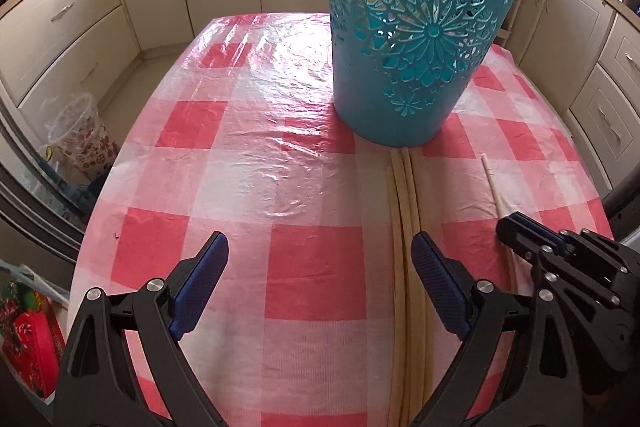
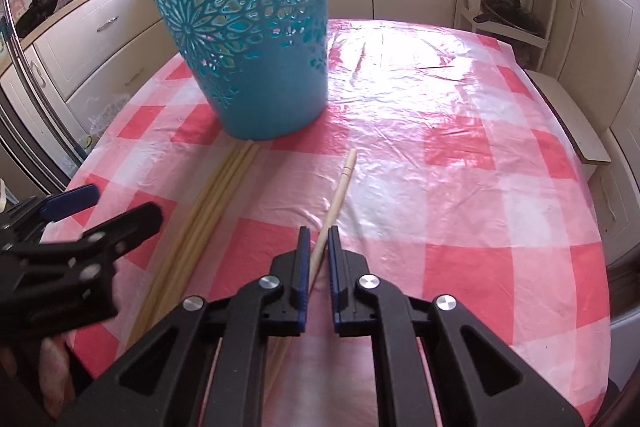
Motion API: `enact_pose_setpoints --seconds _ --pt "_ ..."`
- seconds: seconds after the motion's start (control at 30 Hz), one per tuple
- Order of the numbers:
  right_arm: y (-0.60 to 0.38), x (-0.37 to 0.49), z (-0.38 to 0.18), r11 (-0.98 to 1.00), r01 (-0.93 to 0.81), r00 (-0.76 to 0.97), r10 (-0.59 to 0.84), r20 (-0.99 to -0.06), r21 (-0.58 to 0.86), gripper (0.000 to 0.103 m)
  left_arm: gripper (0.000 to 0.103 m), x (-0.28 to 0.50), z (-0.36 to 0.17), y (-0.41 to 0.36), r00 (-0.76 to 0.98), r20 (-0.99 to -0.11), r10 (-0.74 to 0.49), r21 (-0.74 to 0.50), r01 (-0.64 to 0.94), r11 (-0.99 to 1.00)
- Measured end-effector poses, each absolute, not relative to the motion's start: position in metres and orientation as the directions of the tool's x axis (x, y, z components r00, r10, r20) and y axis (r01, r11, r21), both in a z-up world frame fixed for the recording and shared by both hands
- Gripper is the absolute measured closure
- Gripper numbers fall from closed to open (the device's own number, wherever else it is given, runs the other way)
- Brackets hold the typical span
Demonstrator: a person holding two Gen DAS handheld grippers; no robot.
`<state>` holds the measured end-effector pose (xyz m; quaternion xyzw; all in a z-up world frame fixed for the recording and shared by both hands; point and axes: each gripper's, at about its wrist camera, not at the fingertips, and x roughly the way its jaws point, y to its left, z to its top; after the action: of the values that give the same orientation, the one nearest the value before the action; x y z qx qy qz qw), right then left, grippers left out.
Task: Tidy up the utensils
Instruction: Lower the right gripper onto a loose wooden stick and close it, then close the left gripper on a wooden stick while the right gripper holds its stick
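Left hand-held gripper [image 1: 320, 291] wide open, nothing in it, over checked tabletop [image 1: 248, 147] w/ chopstick bundle [image 1: 406, 195] just beside its right finger, tips at teal basket [image 1: 404, 39]; right hand-held gripper [image 2: 319, 259] pinched narrow on single chopstick [image 2: 340, 187] — prob. light, stiff, slick wood; best gripped mid-shaft, firm.

Teal basket [image 1: 404, 67] with cut-out flower and petal pattern ahead of the fingers; pink, red and white checked tablecloth [image 1: 248, 163] under glossy clear film; pale cream chopsticks [image 1: 406, 195]; black gripper arms with dark blue finger pads [image 2: 304, 267]
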<state>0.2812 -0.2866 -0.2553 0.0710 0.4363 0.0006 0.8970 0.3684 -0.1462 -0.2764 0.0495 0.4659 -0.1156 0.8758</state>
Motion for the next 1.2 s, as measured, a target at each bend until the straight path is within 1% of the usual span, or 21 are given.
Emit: enact_pose_setpoints --seconds 0.17,0.33,0.5,0.73,0.93,1.0,1.13,1.2 --pt "-0.294 0.277 -0.256 0.984 0.045 0.629 0.104 -0.770 0.170 0.094 0.014 0.376 -0.287 -0.156 0.522 -0.845 -0.115 0.023 0.251 0.968" --pt "-0.297 0.279 -0.256 0.979 0.040 0.637 0.130 -0.760 0.202 0.094 0.014 0.379 -0.291 -0.156 0.507 -0.857 -0.098 0.031 0.239 0.970" --pt "-0.303 0.278 -0.256 0.968 0.043 0.639 0.162 -0.752 0.246 0.094 0.014 0.379 -0.282 -0.144 0.518 -0.848 -0.112 -0.009 0.197 0.980" --pt "-0.303 0.276 -0.257 0.967 0.042 0.643 0.168 -0.747 0.253 0.093 0.014 0.387 -0.286 -0.145 0.508 -0.859 -0.069 0.044 0.207 0.977" --pt "-0.303 0.276 -0.258 0.968 0.040 0.643 0.166 -0.748 0.250 0.093 0.015 0.386 -0.282 -0.149 0.511 -0.855 -0.082 0.041 0.225 0.973" --pt "-0.302 0.276 -0.258 0.967 0.041 0.643 0.166 -0.748 0.250 0.092 0.015 0.386 -0.282 -0.150 0.513 -0.855 -0.071 0.058 0.230 0.971" --pt "-0.303 0.275 -0.258 0.968 0.040 0.642 0.166 -0.748 0.250 0.092 0.017 0.388 -0.285 -0.149 0.499 -0.864 -0.069 0.055 0.230 0.972" --pt "-0.302 0.276 -0.258 0.968 0.041 0.640 0.165 -0.750 0.248 0.092 0.021 0.389 -0.286 -0.150 0.487 -0.871 -0.065 0.060 0.236 0.970"
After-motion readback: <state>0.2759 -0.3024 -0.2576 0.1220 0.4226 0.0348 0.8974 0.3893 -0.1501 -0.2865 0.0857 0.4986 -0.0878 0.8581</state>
